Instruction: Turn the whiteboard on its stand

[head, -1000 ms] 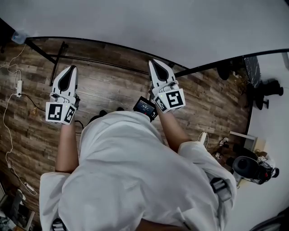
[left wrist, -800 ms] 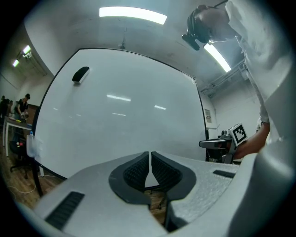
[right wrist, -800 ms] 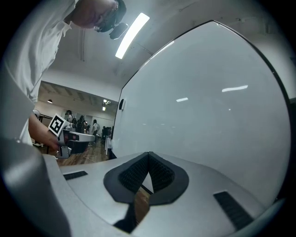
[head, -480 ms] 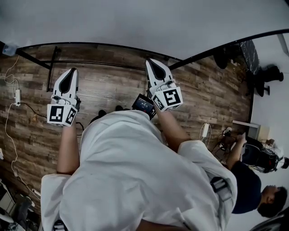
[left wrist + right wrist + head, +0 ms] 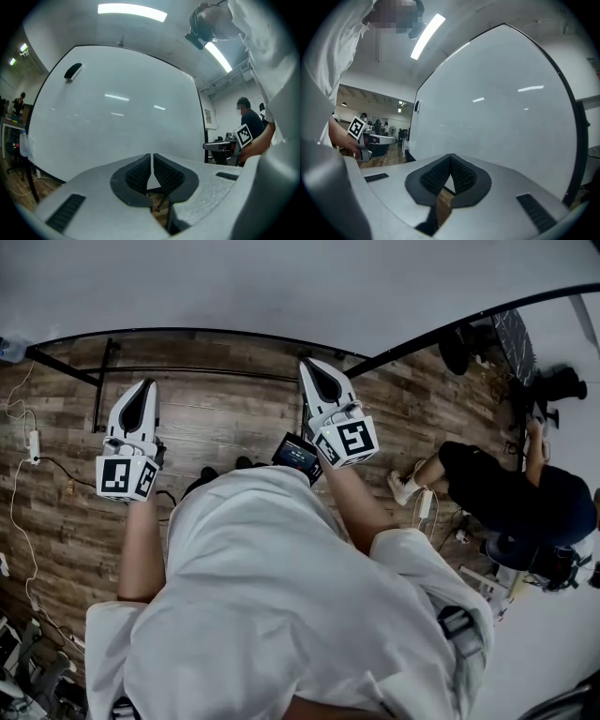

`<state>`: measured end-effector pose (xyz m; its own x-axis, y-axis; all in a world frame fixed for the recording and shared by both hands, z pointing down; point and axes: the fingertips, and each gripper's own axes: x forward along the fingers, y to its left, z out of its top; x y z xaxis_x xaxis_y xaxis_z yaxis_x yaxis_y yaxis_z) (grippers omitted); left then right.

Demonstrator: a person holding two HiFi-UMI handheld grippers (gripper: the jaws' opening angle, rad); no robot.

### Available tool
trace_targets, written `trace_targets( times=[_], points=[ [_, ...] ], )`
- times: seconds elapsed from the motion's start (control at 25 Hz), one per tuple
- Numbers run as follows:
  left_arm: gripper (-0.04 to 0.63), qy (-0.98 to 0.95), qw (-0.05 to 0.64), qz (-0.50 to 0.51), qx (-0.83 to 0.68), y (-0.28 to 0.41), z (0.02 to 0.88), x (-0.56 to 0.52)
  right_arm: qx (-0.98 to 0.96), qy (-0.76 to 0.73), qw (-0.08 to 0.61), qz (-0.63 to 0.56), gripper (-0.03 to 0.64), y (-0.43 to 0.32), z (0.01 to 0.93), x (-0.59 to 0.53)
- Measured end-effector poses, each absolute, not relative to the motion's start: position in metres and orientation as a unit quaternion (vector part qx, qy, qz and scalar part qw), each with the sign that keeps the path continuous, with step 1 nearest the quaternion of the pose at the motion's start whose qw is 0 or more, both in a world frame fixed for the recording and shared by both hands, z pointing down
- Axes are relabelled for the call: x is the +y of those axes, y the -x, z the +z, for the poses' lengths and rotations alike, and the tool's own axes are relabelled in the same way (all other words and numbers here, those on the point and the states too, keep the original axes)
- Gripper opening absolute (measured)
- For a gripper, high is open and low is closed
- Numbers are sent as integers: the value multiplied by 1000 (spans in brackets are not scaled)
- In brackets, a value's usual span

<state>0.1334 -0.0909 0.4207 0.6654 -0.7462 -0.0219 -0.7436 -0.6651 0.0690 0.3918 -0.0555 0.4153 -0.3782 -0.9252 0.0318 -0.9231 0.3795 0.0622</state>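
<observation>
New bystander [image 5: 511,495] (dark clothes), right.

In the head view the whiteboard [image 5: 281,282] runs off the top edge, and the white shirt [image 5: 281,615] hides its wearer's legs and the floor beneath. A crouching person [image 5: 511,498] is partly cut off at the right edge. A small dark thing [image 5: 72,71] on the whiteboard is too small to identify.
</observation>
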Motion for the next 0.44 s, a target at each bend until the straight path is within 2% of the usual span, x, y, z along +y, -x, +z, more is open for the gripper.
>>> trace_targets(
  times=[0.44],
  points=[
    [23,-914,29,-25,-405,-142,423,-81,-822,-568,37,-19,-3,-413,418,-40]
  ],
)
